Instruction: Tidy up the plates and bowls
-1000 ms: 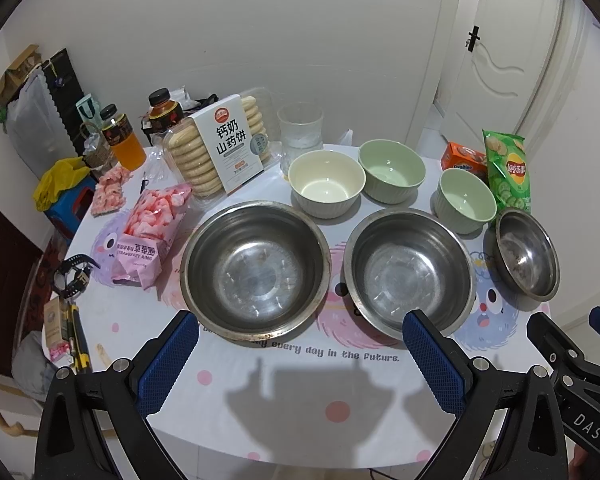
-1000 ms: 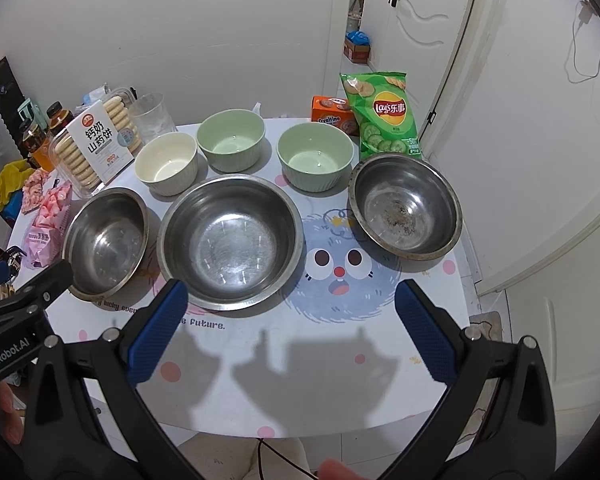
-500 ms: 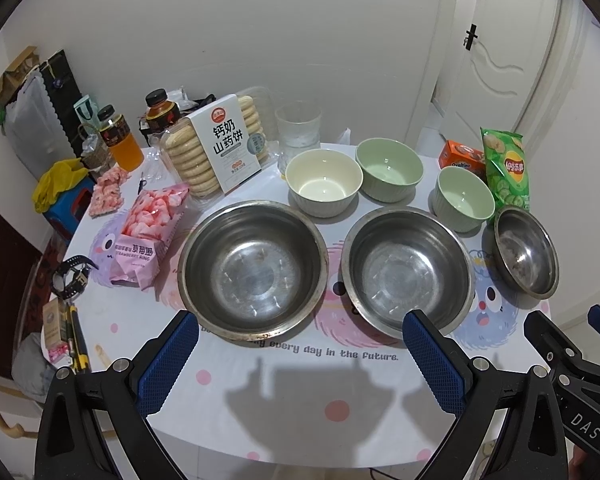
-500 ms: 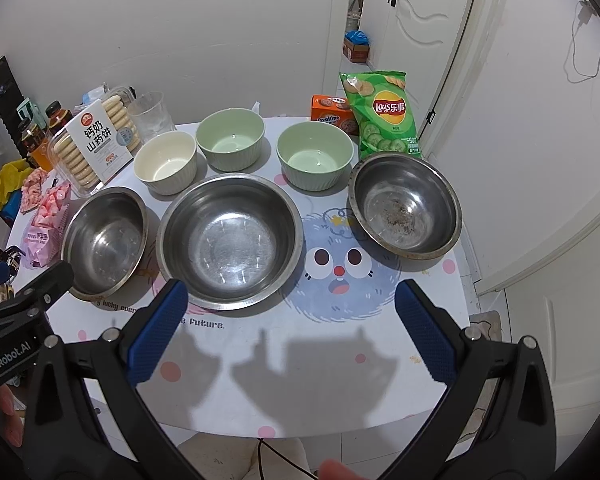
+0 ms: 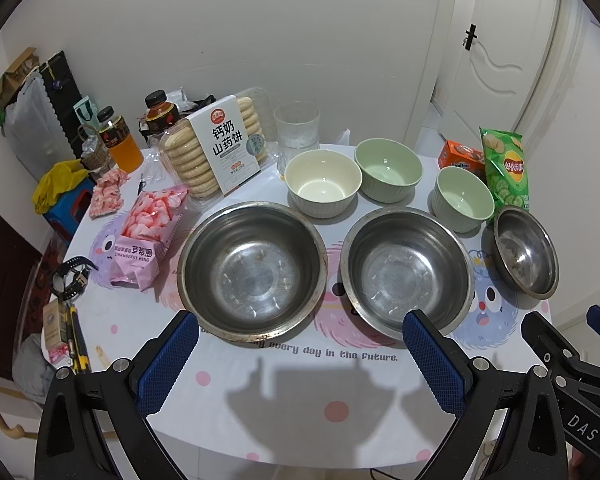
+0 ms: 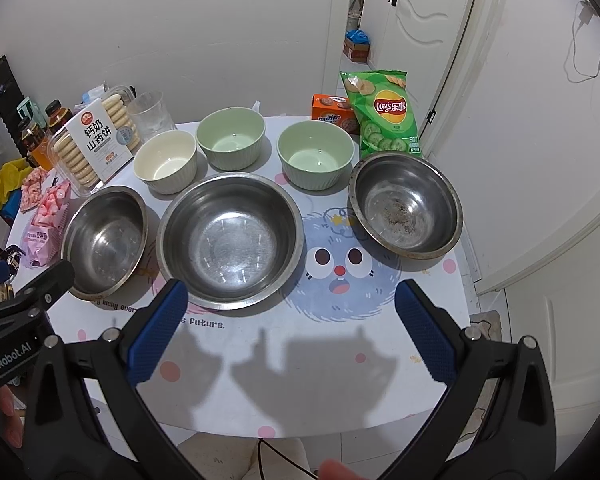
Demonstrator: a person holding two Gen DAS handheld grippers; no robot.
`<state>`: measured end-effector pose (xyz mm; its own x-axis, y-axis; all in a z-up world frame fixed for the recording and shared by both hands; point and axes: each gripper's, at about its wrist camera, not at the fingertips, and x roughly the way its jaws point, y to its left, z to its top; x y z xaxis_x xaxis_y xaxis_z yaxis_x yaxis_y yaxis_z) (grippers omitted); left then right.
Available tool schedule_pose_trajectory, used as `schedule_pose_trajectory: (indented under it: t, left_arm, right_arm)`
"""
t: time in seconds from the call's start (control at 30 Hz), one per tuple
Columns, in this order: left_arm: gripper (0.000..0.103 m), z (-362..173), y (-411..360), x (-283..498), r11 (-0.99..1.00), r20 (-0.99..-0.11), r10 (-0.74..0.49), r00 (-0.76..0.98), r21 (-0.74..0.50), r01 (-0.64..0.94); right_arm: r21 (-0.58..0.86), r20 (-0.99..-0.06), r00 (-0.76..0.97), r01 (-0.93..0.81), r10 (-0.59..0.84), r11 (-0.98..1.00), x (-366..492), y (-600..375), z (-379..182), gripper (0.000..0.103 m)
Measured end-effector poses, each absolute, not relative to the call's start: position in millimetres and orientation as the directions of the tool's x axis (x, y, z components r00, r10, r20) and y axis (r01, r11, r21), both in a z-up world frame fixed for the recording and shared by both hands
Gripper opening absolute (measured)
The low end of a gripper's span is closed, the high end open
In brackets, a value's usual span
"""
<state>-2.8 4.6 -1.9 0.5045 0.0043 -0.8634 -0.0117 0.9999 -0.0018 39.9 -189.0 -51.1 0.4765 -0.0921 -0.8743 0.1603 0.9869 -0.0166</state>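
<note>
Upright, three steel bowls front three ribbed ceramic bowls

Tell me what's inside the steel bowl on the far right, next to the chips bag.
The rightmost steel bowl holds no dish or food, only dark speckled residue scattered on its bottom. What the specks are is too small to tell. The chips bag stands behind it, its lower edge hidden by the rim.

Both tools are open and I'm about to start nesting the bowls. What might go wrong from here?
1. The right steel bowl sits close to the table edge; a nudge might push it off.
2. It holds dark specks, so nesting it could dirty another bowl.
3. The drinking glass stands right behind the cream bowl; reaching there with the left tool may knock it over.
</note>
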Motion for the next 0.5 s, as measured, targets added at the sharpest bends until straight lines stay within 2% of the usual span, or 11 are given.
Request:
schedule_pose_trajectory:
  t: [0.5]
  left_arm:
    - [0.103,-2.2,2.0,-1.3,1.0,-0.865,0.003,0.503,-0.004,-0.012]
  right_arm:
    - [-0.018,-0.875,0.475,0.159,-0.093,0.987,39.3,-187.3,-53.1,0.103]
